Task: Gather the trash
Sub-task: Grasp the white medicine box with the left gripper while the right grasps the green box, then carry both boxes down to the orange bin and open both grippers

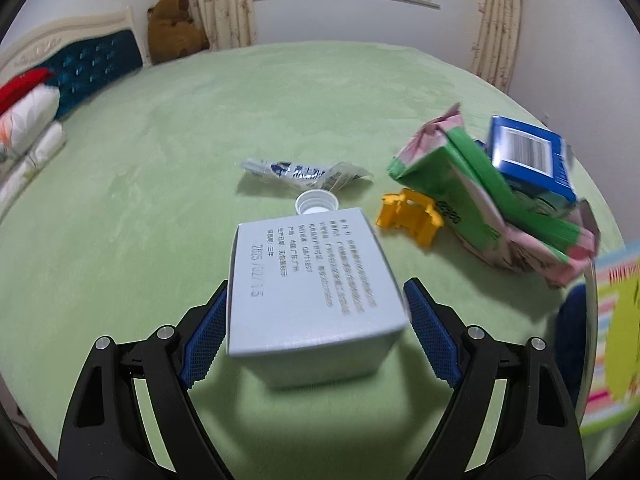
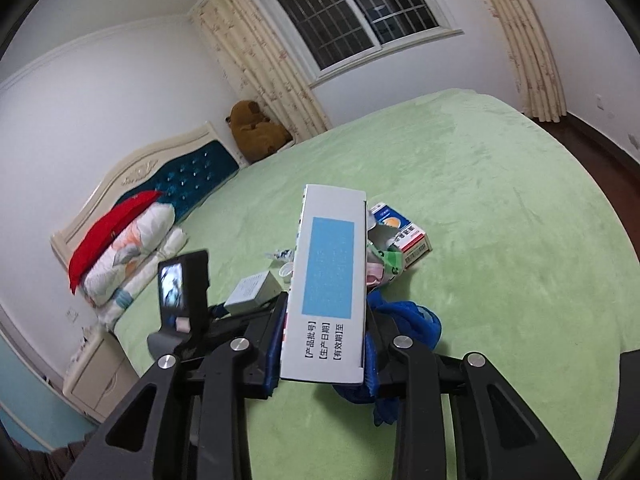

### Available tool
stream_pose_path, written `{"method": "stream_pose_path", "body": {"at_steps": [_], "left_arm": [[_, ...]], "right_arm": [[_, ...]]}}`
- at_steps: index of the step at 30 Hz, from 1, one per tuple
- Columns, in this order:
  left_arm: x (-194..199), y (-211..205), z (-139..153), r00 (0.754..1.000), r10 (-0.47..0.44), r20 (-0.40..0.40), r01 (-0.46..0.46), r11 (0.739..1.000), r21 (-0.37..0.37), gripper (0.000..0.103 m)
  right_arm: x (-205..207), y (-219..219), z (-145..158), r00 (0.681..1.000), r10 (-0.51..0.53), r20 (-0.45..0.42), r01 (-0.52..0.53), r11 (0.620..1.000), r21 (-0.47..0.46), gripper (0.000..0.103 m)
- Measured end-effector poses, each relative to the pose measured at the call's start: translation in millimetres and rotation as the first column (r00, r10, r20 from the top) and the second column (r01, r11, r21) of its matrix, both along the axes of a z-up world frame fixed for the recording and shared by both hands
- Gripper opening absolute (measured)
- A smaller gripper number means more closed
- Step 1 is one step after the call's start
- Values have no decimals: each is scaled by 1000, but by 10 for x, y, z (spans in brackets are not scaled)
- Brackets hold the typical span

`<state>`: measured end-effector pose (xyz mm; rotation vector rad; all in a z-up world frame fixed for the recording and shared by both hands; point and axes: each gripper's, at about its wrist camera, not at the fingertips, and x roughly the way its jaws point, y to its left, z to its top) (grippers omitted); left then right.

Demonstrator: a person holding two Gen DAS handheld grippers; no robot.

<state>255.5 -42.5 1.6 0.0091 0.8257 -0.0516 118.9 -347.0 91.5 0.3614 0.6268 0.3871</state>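
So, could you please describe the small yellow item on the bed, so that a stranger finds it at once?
On the green bedspread, look beside the pile of crumpled green-and-pink packaging. The yellow plastic clip lies at its left edge, right of the white bottle cap. It is the only solid yellow, notched plastic piece; its neighbours are cartons and wrappers.

1. This is a bedroom in a home: a wide bed (image 2: 460, 200) under a pale green cover fills most of both views.
2. A cream carved headboard (image 2: 140, 176) with teal tufted padding stands against the white wall, with folded bedding (image 2: 128, 256) piled below it.
3. A brown plush toy (image 2: 256, 130) sits in the corner beside floral curtains (image 2: 260, 68) and a barred window (image 2: 352, 12).
4. A cream nightstand (image 2: 100, 376) stands beside the bed.
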Motion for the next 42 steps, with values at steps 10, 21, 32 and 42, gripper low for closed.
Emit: {"method": "stream_pose_path", "body": {"at_steps": [10,21,32,42], "left_arm": [[-142,252,15,1000,22,7,-22,999,-37,62],[-560,611,125,1000,24,18,-23,996,-91,62],[-695,658,94,1000,2,20,0,994,-107,62],[-911,794,61,1000,13,17,-11,992,-124,62]], "right_arm": [[-109,821,13,980,173,93,-142,950,-278,31],[-53,1207,-265,972,235,18,-216,920,-328,32],[128,1346,-344,970,238,-45,-240,915,-323,32],[439,1303,-639,979,182,-94,-199,956,-217,32]]}}
